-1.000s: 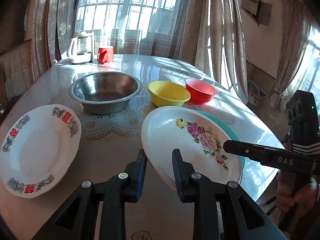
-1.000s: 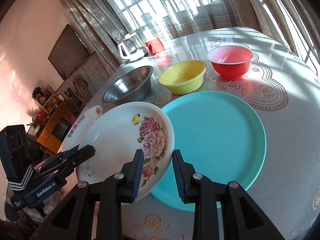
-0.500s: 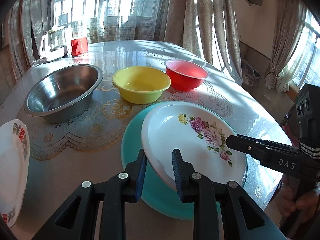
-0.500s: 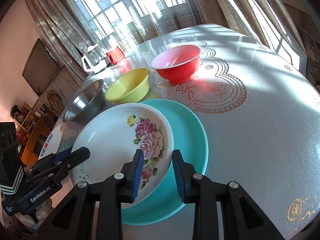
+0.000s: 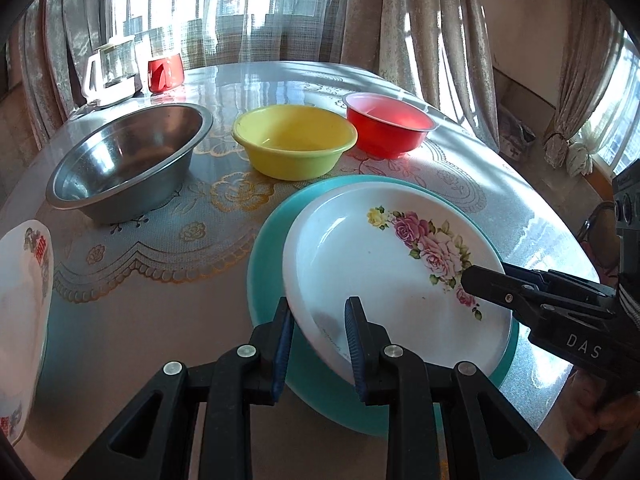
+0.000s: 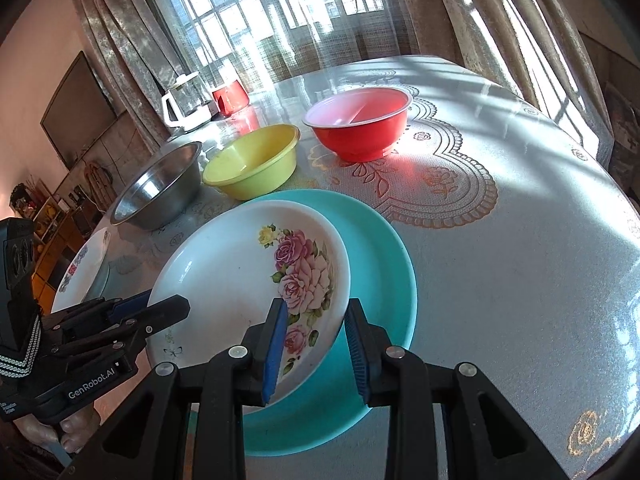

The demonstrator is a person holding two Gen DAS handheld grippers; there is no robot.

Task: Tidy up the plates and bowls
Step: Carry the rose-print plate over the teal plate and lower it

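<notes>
The white rose-patterned plate (image 5: 384, 264) lies over the round teal plastic plate (image 5: 276, 224), which rests on the lace-covered surface (image 6: 520, 240). The left gripper (image 5: 318, 320) is narrowly parted, its blue pads clamping the white plate's near rim. The right gripper (image 6: 316, 320) likewise pinches the opposite rim, one finger above and one below. Just beyond the teal plate stand a yellow plastic bowl (image 5: 294, 140), a red plastic bowl (image 5: 388, 124) and a stainless steel bowl (image 5: 128, 160). Well to the left of the teal plate lies a second white plate with red characters (image 5: 22, 312).
</notes>
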